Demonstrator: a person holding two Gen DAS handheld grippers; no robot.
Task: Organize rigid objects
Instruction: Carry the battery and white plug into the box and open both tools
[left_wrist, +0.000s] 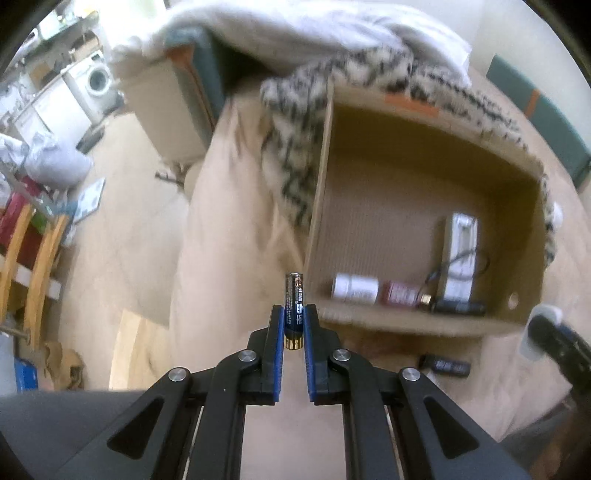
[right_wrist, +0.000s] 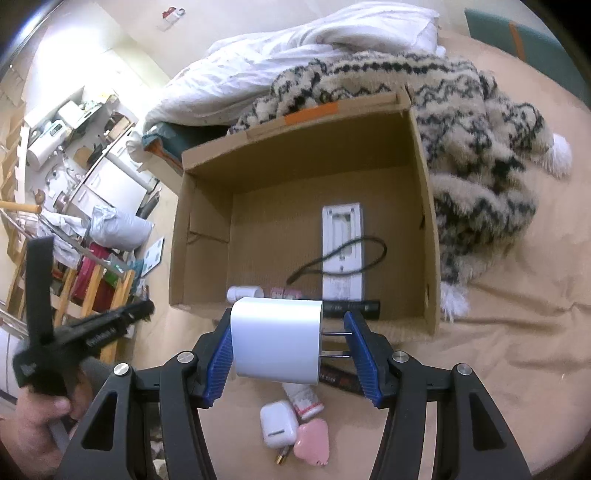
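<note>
Left wrist view
Left gripper (left_wrist: 294, 320): clamped on one battery (left_wrist: 294, 310), upright, just short of the cardboard box (left_wrist: 406, 321).
Handling: light, stiff, slick; your mid-body pinch looks sound.

Right wrist view
Right gripper (right_wrist: 291, 341): clamped on one white charger (right_wrist: 276, 340), prongs against the right pad.
Handling: light, hard, smooth; squeeze gently.
On bed: one earbud case (right_wrist: 277, 424), one pink piece (right_wrist: 312, 445).

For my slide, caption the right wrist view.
Right gripper carries white plug-in charger toward open cardboard box.
</note>
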